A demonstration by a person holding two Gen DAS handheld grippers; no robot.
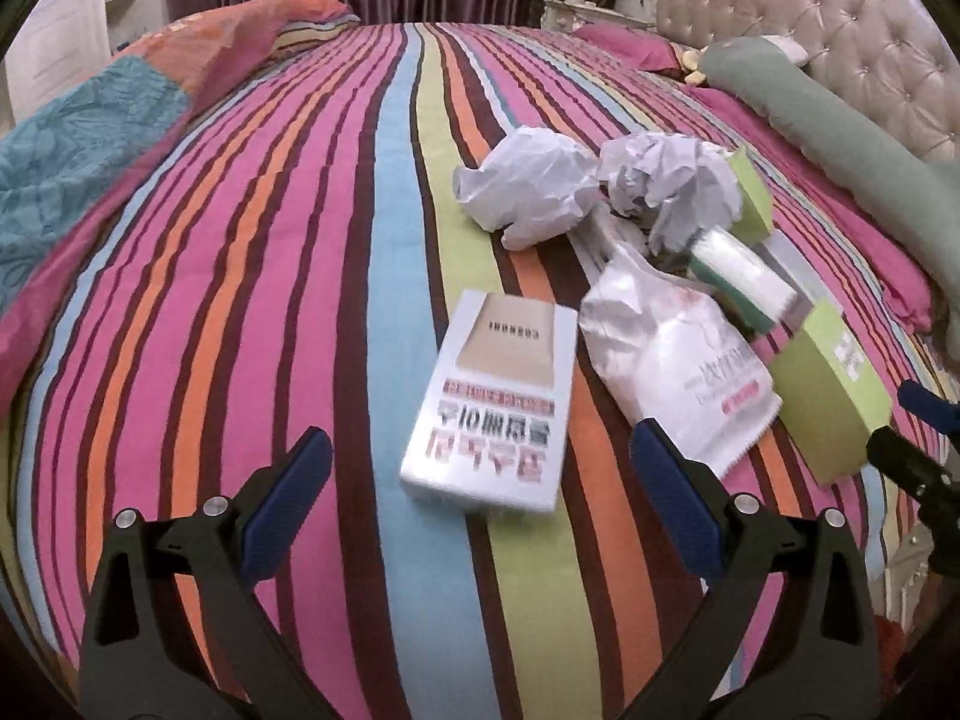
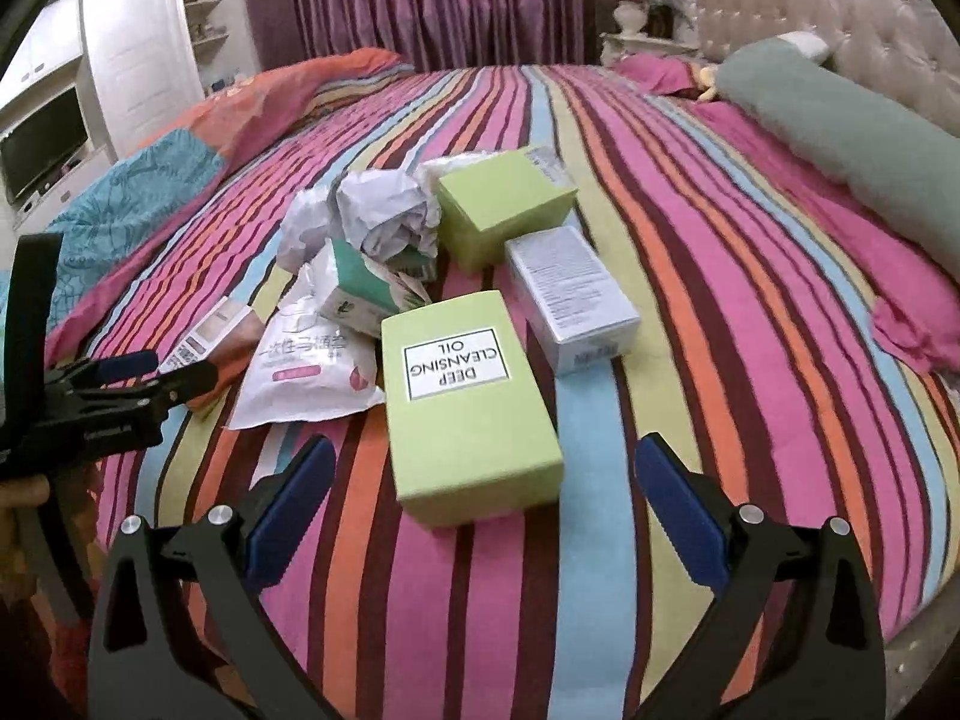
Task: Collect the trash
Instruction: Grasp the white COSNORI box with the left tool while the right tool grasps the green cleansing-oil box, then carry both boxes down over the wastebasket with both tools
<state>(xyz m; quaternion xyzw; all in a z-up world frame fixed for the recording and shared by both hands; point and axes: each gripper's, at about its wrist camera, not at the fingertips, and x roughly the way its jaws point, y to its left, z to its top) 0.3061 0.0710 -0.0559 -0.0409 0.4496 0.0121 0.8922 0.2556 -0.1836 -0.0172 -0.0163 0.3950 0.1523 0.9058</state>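
Note:
Trash lies in a heap on the striped bed. In the left wrist view, a white printed box lies just ahead of my open, empty left gripper. Beside it are a white plastic pouch, two crumpled paper balls and a green box. In the right wrist view, the green "Deep Cleansing Oil" box lies just ahead of my open, empty right gripper. Behind it are a silver-white box, a second green box, crumpled paper, a tissue pack and the pouch.
A folded quilt lies at the bed's far left. A green bolster pillow rests against the tufted headboard on the right. A white wardrobe and a TV stand left; purple curtains hang behind. My left gripper shows in the right wrist view.

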